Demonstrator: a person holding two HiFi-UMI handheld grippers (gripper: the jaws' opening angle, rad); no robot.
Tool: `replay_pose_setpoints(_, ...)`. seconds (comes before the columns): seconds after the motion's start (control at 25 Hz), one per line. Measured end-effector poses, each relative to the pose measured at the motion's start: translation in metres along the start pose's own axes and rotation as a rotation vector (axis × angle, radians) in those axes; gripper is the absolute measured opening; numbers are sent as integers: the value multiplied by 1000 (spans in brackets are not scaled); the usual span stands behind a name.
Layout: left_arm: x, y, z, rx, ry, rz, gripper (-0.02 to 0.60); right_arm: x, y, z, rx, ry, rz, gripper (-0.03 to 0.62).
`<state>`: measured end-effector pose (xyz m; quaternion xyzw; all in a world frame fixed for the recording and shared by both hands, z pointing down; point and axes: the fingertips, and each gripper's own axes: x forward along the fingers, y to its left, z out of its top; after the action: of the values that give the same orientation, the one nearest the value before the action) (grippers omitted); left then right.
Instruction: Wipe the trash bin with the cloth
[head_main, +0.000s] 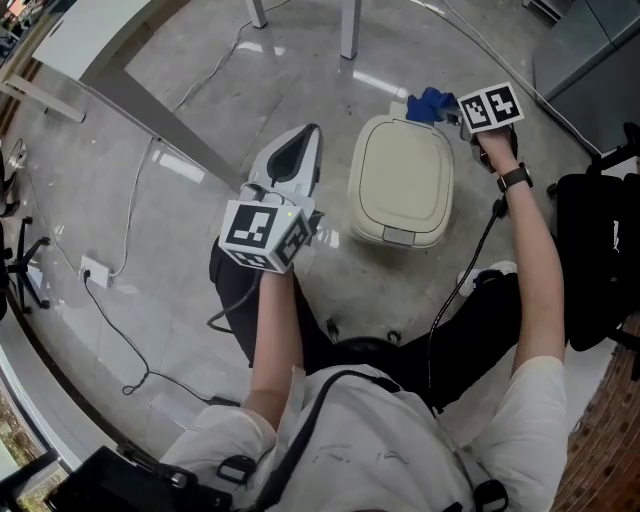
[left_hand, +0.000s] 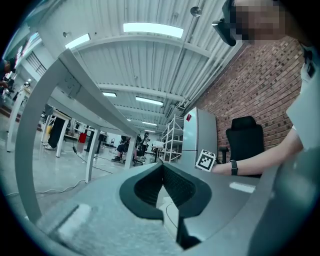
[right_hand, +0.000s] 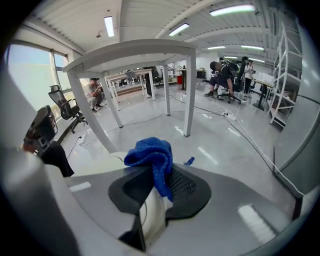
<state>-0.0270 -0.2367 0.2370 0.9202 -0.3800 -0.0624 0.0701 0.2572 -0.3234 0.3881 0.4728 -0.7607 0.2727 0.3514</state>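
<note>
In the head view a cream trash bin (head_main: 400, 180) with its lid closed stands on the grey floor in front of the person. My right gripper (head_main: 447, 112) is at the bin's far right corner, shut on a bunched blue cloth (head_main: 428, 103). The right gripper view shows the cloth (right_hand: 150, 157) pinched between the jaws of that gripper (right_hand: 162, 176), with the pale bin lid (right_hand: 95, 167) just below. My left gripper (head_main: 313, 131) hovers left of the bin. In the left gripper view its jaws (left_hand: 163, 165) meet at the tips with nothing between them.
White table legs (head_main: 349, 30) stand beyond the bin, and a slanted table beam (head_main: 150, 125) runs to the left. A power strip with cables (head_main: 95, 270) lies on the floor at left. A black office chair (head_main: 595, 250) stands at right.
</note>
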Motion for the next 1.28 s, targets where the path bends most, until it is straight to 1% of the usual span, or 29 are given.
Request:
replay_pose_setpoints(0.08, -2, 5, 3, 5, -3, 6, 2, 3, 13, 21, -32, -52, 12, 74)
replay_pose_setpoints(0.16, -4, 11, 8, 8, -9, 20, 2, -1, 22, 39, -76, -102, 4, 74)
replay_pose_setpoints(0.24, -6, 17, 12, 9, -20, 34, 2, -6, 26, 50, -164, -125, -35, 74)
replay_pose_setpoints(0.28, -7, 19, 13, 10, -25, 37, 2, -6, 28, 51, -233, -125, -63, 74)
replay_pose_setpoints(0.32, -7, 20, 14, 10, -26, 39, 2, -4, 30, 47, -313, -113, -93, 74)
replay_pose_setpoints(0.4, -5, 19, 15, 10, -23, 43, 2, 5, 33, 25, -454, -42, -137, 74)
replay_pose_setpoints(0.44, -5, 19, 16, 10, -24, 44, 2, 12, 36, 11, -497, 4, -130, 74)
replay_pose_setpoints(0.48, -4, 19, 18, 9, -29, 43, 2, 19, 42, -2, -517, 42, -100, 74)
replay_pose_setpoints(0.52, -3, 19, 20, 8, -35, 43, 2, 26, 50, -12, -520, 64, -61, 74)
replay_pose_setpoints(0.6, -2, 18, 25, 8, -48, 40, 2, 33, 66, -21, -501, 68, -3, 74)
replay_pose_setpoints(0.68, -3, 16, 29, 11, -55, 36, 2, 31, 78, -25, -472, 42, 28, 74)
replay_pose_setpoints(0.84, -6, 17, 33, 17, -58, 37, 2, 19, 95, -32, -380, -20, 81, 74)
replay_pose_setpoints(0.96, -7, 18, 30, 11, -52, 41, 2, 8, 112, -41, -354, -45, 114, 72)
replay_pose_setpoints(1.08, -6, 11, 24, 3, -43, 33, 2, -4, 140, -57, -367, -60, 165, 72)
replay_pose_setpoints(1.2, -3, -4, 16, -4, -29, 6, 2, -17, 167, -75, -406, -78, 192, 72)
replay_pose_setpoints(1.28, -1, -15, 11, -7, -20, -16, 2, -25, 183, -86, -410, -91, 214, 72)
